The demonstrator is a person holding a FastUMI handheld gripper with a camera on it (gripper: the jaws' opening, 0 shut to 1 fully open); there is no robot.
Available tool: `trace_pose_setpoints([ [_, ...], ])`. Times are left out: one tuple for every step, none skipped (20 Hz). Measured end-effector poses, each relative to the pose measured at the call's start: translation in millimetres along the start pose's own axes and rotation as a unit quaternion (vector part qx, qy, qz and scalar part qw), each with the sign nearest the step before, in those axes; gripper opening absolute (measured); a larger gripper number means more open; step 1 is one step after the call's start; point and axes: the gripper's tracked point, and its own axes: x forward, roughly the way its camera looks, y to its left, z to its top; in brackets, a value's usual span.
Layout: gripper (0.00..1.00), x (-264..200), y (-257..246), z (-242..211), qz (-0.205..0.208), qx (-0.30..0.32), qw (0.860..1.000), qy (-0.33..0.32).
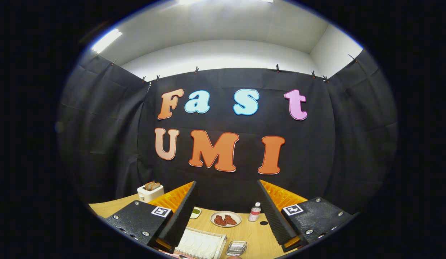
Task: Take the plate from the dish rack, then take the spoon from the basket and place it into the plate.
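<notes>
My gripper (226,182) is open and held high over a wooden table (251,233), with nothing between its fingers. Its black ribbed pads (179,216) stand wide apart, backed by orange. Low down between the fingers, close to me, lies a white dish rack (200,244); whatever it holds looks white, and I cannot tell a plate apart from it. Just right of the rack sits a small clear basket-like container (237,247). Its contents are too small to make out.
Further along the table stands a plate with two red-brown pieces of food (225,218). A small dish of something green (196,212) is to its left and a small bottle (255,212) to its right. A white toaster with bread (150,192) stands at the far left.
</notes>
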Motion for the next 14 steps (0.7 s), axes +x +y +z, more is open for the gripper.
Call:
trace_pose_setpoints([
  [0.96, -1.4, -2.7, 3.2, -0.004, -0.004, 1.0, -0.004],
  [0.97, -2.0, -4.9, 5.9, -0.006, -0.006, 1.0, -0.008],
  [0.96, -2.6, -5.1, 5.6, -0.008, -0.007, 1.0, -0.009],
  [0.97, -4.4, -5.4, 6.0, -0.008, -0.007, 1.0, -0.01],
  [0.97, -4.8, -5.1, 6.7, -0.008, -0.006, 1.0, -0.01],
  [0.97, -6.3, -5.3, 6.4, -0.007, -0.005, 1.0, -0.01],
  [0.97, -7.4, -5.1, 6.7, -0.006, -0.006, 1.0, -0.01],
  [0.97, -8.6, -6.7, 6.1, -0.008, -0.008, 1.0, -0.01],
  [0.97, -8.3, -7.4, 6.6, -0.008, -0.01, 1.0, -0.01],
  [0.97, -9.6, -7.7, 6.6, -0.01, -0.012, 1.0, -0.009],
  [0.97, -9.6, -7.6, 7.4, -0.01, -0.013, 1.0, -0.011],
  [0.97, -9.6, -6.9, 8.1, -0.01, -0.014, 1.0, -0.013],
  [0.97, -9.7, -7.4, 7.7, -0.011, -0.014, 1.0, -0.014],
  [0.97, -10.0, -6.2, 7.6, -0.01, -0.014, 1.0, -0.014],
])
